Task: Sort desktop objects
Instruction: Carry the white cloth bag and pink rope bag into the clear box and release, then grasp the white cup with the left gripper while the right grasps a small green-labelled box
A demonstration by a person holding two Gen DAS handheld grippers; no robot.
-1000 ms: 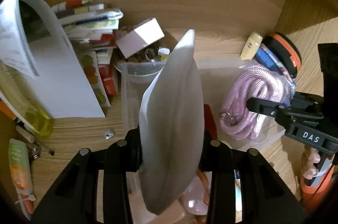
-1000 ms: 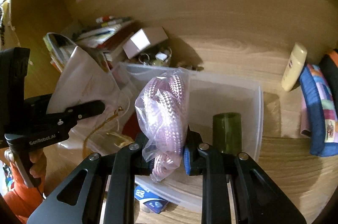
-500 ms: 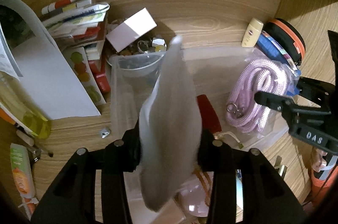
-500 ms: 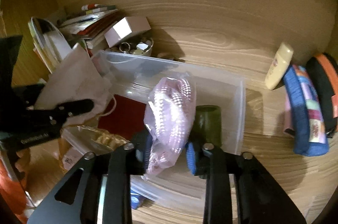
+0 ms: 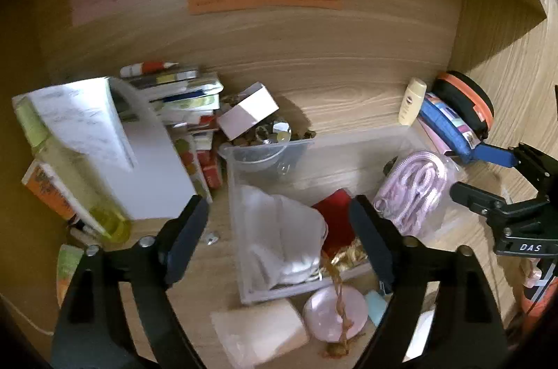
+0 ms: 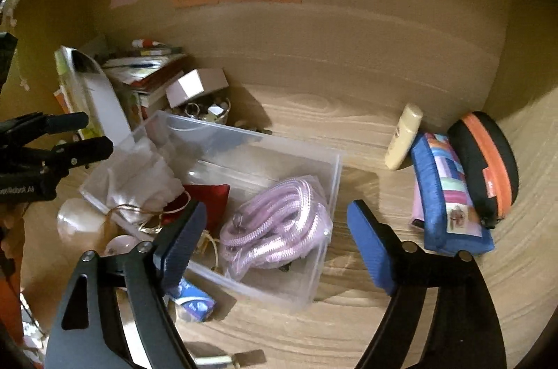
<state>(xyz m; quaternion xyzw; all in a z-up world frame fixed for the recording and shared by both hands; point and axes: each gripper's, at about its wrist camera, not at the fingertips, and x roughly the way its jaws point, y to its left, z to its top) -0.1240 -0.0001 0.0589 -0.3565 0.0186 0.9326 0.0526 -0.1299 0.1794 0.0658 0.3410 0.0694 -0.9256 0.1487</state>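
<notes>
A clear plastic bin (image 5: 352, 142) (image 6: 251, 139) stands on the wooden desk. A white cloth pouch (image 5: 282, 236) (image 6: 139, 174) lies in its left end, a bagged pink rope (image 5: 415, 191) (image 6: 275, 229) in its right end, and a red pouch (image 5: 334, 215) (image 6: 209, 198) between them. My left gripper (image 5: 279, 236) is open and empty above the white pouch. My right gripper (image 6: 275, 243) is open and empty above the rope. Each gripper also shows in the other's view: the right one (image 5: 488, 198) and the left one (image 6: 76, 135).
Books and papers (image 5: 115, 153) are stacked at the left beside a small white box (image 5: 249, 114). A cream bottle (image 6: 404, 139), a blue pencil case (image 6: 450, 191) and an orange-black case (image 6: 488, 167) stand at the right. A pink disc (image 5: 334, 313) and other small items lie in front of the bin.
Both grippers opened. The left one let the white pouch fall into the bin. The right one let the bagged rope fall into the bin. Both pulled back and up.
</notes>
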